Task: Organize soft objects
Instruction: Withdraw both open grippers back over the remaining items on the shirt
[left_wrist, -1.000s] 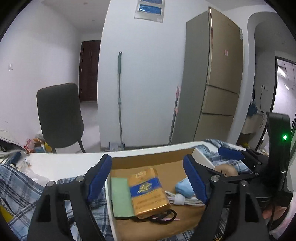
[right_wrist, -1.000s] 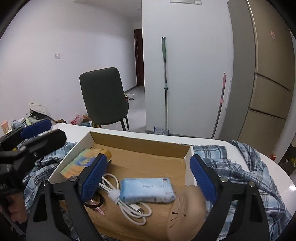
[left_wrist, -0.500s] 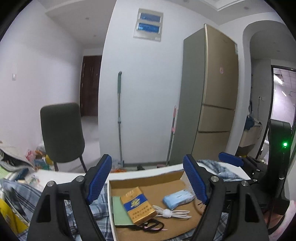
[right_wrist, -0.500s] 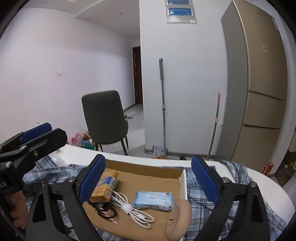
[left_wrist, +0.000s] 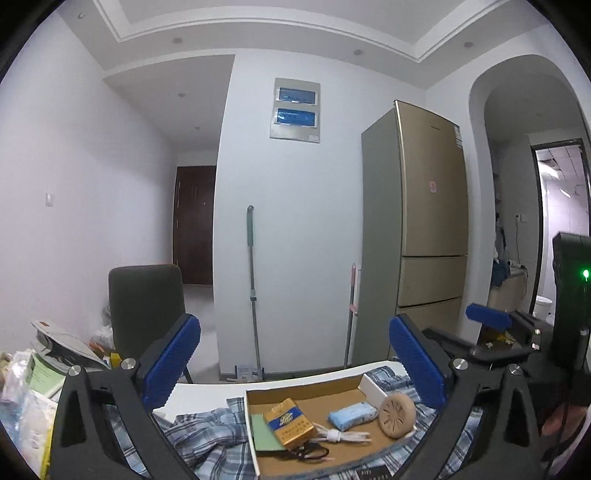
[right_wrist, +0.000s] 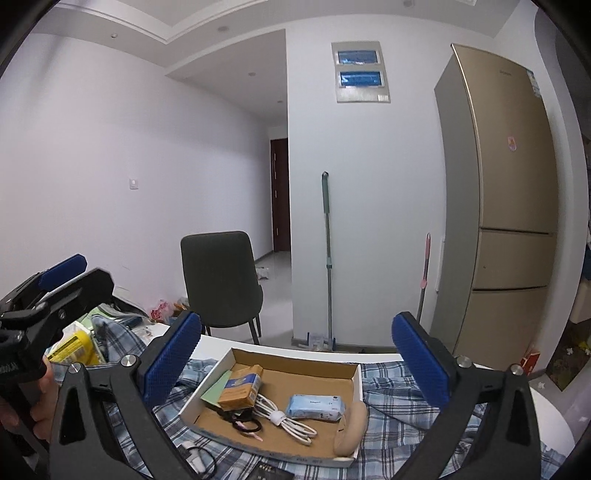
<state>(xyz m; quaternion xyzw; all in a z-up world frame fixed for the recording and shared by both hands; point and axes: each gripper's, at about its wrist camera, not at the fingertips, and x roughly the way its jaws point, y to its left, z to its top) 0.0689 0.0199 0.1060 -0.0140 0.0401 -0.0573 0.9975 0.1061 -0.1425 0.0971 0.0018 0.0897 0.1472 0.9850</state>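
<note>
A shallow cardboard box (right_wrist: 356, 384) (left_wrist: 306, 389) sits on a blue plaid shirt (right_wrist: 391, 384) (left_wrist: 207, 432) spread over a white table. In the box lie a blue tissue pack (right_wrist: 316, 403) (left_wrist: 352, 415), an orange cigarette pack (right_wrist: 240, 386) (left_wrist: 288, 424), a green card (left_wrist: 264, 434), a white coiled cable (right_wrist: 284, 419) (left_wrist: 341, 437), black hair ties (right_wrist: 245, 426) and a tan round puff (right_wrist: 351, 428) (left_wrist: 397, 415). My left gripper (left_wrist: 291, 365) and my right gripper (right_wrist: 295, 358) are both open and empty, held high above the box.
A dark chair (right_wrist: 219, 280) stands beyond the table. A mop (right_wrist: 327, 258) leans on the wall beside a gold fridge (right_wrist: 498, 192). Clutter of packets and papers (left_wrist: 33, 380) lies at the table's left. A white charger (right_wrist: 194, 456) lies on the shirt near the front.
Both grippers have risen and drawn back from the box, so it looks smaller and lower in both views. Both stay open and empty.
</note>
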